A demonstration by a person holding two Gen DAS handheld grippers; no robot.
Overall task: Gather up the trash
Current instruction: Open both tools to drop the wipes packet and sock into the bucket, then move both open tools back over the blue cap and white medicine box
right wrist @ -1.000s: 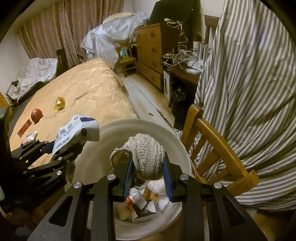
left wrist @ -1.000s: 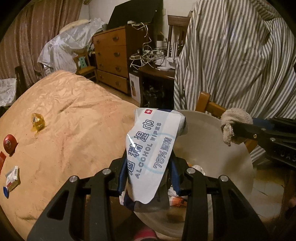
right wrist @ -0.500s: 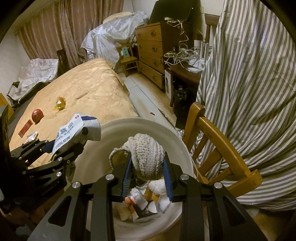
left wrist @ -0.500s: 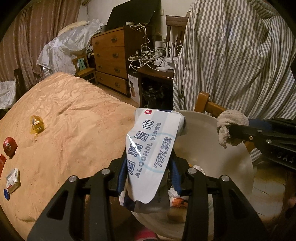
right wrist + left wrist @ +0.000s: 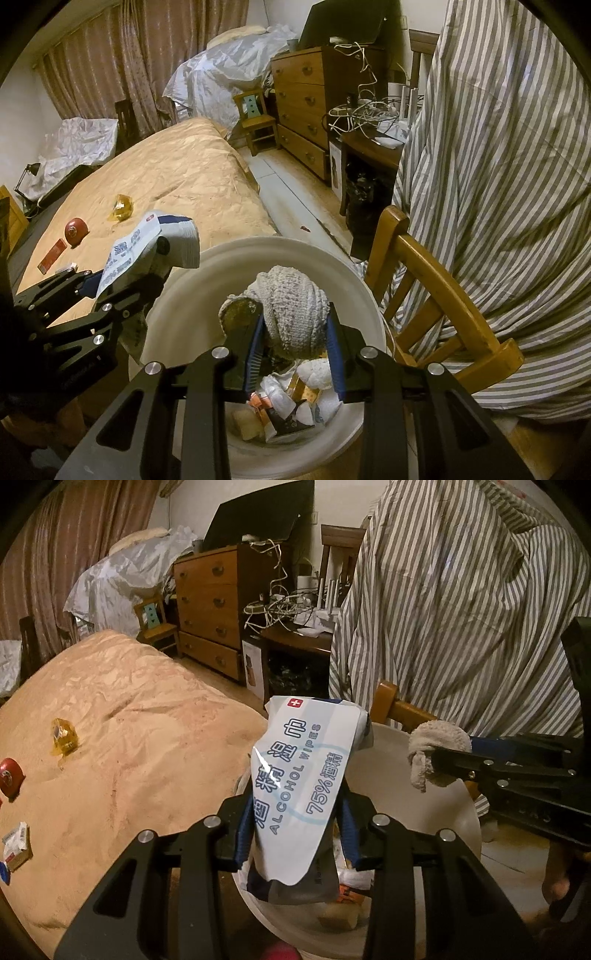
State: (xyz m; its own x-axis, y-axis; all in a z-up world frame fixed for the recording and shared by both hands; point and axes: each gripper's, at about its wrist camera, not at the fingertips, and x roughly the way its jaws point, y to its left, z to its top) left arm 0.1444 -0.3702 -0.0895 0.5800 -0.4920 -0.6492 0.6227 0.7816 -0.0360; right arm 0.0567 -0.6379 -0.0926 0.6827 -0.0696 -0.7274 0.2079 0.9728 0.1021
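We hold two items above the white trash bin, which already contains scraps. The left gripper pinches an alcohol wipes packet at the bin's near rim; the right gripper pinches a crumpled knit cloth directly over the opening. We judge the step in hand to be deposit. Next, each gripper must spread its fingers with the item inside the rim. More litter waits on the bed: a yellow wrapper and a red round object.
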